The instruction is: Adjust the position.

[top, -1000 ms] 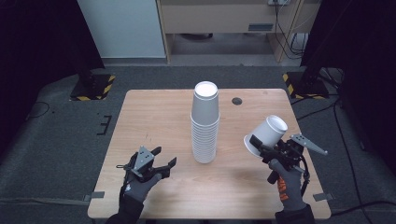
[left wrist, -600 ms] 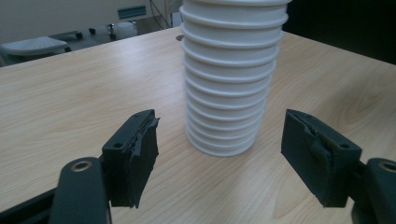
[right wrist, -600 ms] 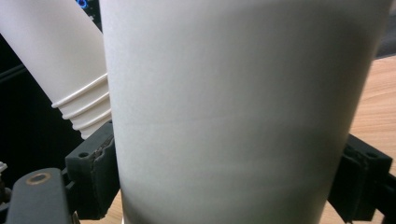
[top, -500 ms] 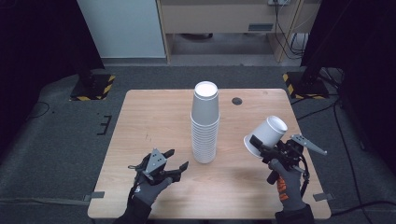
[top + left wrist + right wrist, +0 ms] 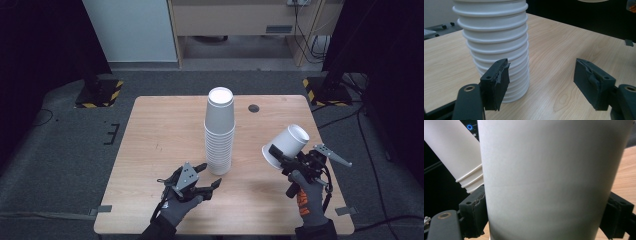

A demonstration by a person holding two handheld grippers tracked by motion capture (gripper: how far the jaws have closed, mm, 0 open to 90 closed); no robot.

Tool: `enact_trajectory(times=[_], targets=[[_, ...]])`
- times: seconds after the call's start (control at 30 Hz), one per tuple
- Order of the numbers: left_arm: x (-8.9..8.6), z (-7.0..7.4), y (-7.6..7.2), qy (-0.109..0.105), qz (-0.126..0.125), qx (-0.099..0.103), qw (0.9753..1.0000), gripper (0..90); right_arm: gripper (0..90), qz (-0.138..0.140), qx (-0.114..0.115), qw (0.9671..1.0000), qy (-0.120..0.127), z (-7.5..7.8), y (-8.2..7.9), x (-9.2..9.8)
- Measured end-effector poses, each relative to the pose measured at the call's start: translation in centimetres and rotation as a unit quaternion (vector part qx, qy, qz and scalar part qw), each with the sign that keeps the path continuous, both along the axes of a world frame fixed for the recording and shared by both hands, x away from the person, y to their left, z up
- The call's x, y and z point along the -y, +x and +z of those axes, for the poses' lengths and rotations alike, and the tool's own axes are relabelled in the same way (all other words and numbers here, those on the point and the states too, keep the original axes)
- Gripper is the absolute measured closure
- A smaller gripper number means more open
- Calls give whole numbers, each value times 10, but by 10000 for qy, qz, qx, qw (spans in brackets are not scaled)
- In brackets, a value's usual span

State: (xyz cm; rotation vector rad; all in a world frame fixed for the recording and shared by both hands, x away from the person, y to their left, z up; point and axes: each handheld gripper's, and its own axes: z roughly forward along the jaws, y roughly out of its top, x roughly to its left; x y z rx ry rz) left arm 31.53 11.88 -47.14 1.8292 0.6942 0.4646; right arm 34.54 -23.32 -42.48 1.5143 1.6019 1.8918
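My left gripper (image 5: 206, 176) has slid in, jaws spread, beside the tall stack of white paper cups (image 5: 219, 131) mid-surface, while the right gripper (image 5: 278, 153) keeps pinching one white paper cup (image 5: 286, 146) aloft—next pull looks imminent.

High view looks forward and down from above the near table (image 5: 150, 130) edge. Left gripper view sits low, close to the cup stack (image 5: 496, 45), shared with high view (image 5: 220, 135). Right gripper view faces the held cup (image 5: 549, 177) point-blank, stack behind.
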Motion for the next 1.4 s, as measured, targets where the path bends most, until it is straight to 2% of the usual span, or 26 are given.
enact_trajectory(times=[0.1, 0.37, 0.57, 0.97, 1.0, 1.3, 1.4], targets=[[6, 0, 0, -31, -38, 42, 10000, 281, 138, -13, -14, 10000, 39, -1, -2, 0], [18, -1, 4, -65, -48, 73, 9999, 292, 137, -90, -137, 9993, 342, -5, -6, 1], [29, 0, 6, -102, -118, 156, 9998, 302, 137, -161, -185, 9987, 449, -8, -9, 0], [49, 7, 12, -225, -284, 293, 9989, 326, 136, -109, -314, 9983, 470, -11, -11, -2], [52, 8, 13, -249, -324, 353, 9985, 324, 136, -101, -316, 9983, 483, -12, -11, -3], [63, 8, 20, -277, -420, 363, 9981, 338, 136, -87, -354, 9980, 513, -12, -11, -2], [71, 7, 22, -299, -513, 318, 9977, 387, 136, -88, -346, 9982, 488, -13, -11, -2]])
